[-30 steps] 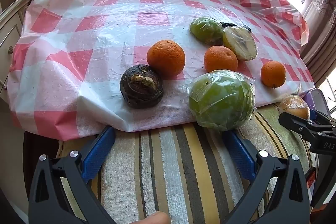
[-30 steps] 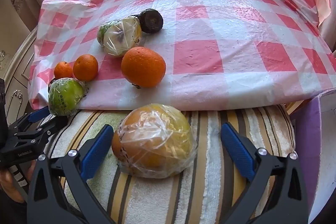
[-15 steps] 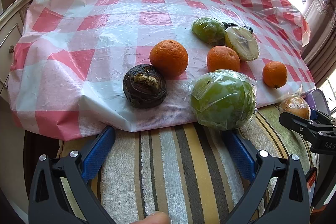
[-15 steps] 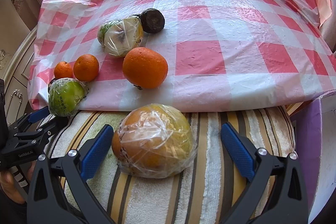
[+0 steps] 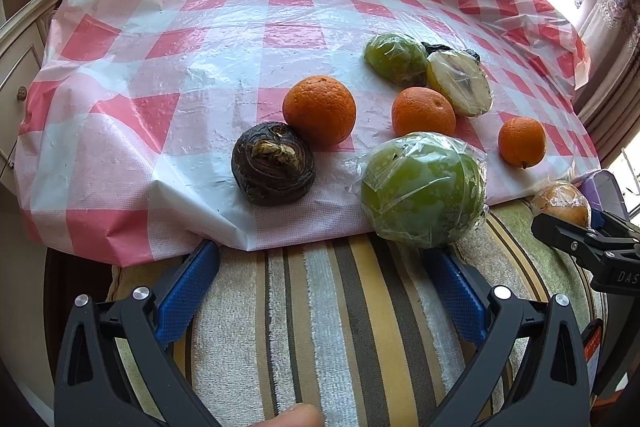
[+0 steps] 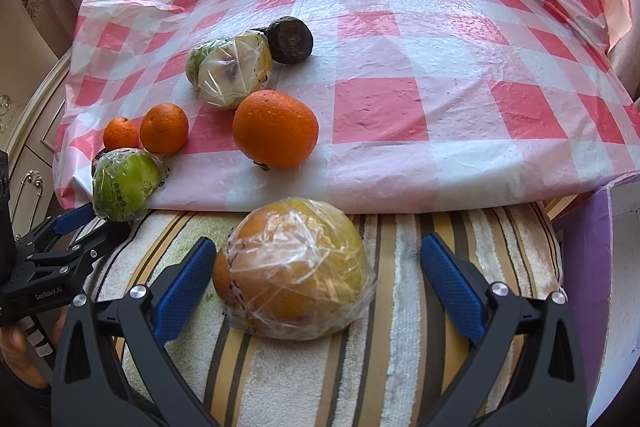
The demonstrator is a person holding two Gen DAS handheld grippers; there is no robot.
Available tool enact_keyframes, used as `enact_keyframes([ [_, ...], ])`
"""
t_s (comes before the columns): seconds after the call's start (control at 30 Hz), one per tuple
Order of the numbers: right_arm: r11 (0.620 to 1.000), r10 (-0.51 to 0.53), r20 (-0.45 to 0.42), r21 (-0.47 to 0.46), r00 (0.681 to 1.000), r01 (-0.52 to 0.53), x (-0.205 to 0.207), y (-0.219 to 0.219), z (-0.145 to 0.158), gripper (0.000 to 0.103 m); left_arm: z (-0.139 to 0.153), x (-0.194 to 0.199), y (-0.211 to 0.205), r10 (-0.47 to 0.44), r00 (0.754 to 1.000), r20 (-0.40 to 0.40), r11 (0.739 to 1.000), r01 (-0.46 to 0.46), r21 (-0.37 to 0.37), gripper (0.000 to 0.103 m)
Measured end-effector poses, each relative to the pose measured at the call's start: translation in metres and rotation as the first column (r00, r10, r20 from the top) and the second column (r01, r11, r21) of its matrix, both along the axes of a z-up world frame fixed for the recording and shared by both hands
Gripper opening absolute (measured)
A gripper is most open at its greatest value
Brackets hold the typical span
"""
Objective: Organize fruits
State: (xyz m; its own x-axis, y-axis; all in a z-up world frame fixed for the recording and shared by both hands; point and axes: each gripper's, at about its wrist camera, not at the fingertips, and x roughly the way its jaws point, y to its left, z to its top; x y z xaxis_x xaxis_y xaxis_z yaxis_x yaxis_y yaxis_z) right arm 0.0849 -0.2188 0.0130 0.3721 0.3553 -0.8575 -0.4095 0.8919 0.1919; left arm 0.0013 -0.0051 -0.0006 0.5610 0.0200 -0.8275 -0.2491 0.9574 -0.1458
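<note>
My left gripper (image 5: 320,279) is open above a striped towel (image 5: 320,327). Just ahead of its right finger sits a plastic-wrapped green fruit (image 5: 422,189) at the tablecloth's edge. A dark wrinkled fruit (image 5: 273,163) and a big orange (image 5: 319,109) lie left of it, two smaller oranges (image 5: 423,111) (image 5: 521,141) to the right. Behind are wrapped green (image 5: 396,58) and cut pale (image 5: 460,83) fruits. My right gripper (image 6: 316,275) is open around a wrapped orange-yellow fruit (image 6: 294,269) on the striped towel (image 6: 400,327), its left pad close to it, not gripping.
A red-and-white checked plastic cloth (image 6: 420,67) covers the round table. A purple box edge (image 6: 588,259) stands at the right. A cabinet with a knob (image 5: 20,93) is at the left. A fingertip (image 5: 288,417) shows at the left view's bottom.
The left gripper has shifted slightly left, so the fruits sit a little further right in its view. The right view is nearly unchanged.
</note>
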Motion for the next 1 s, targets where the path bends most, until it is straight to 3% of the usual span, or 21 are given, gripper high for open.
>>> enact_keyframes([
  [1.0,1.000,0.001,0.004,0.002,1.000,-0.001,-0.0005,-0.0015,0.0007,0.102,0.0006,-0.0013,0.0005,0.002,1.000,0.002,1.000,-0.002,-0.002,0.099],
])
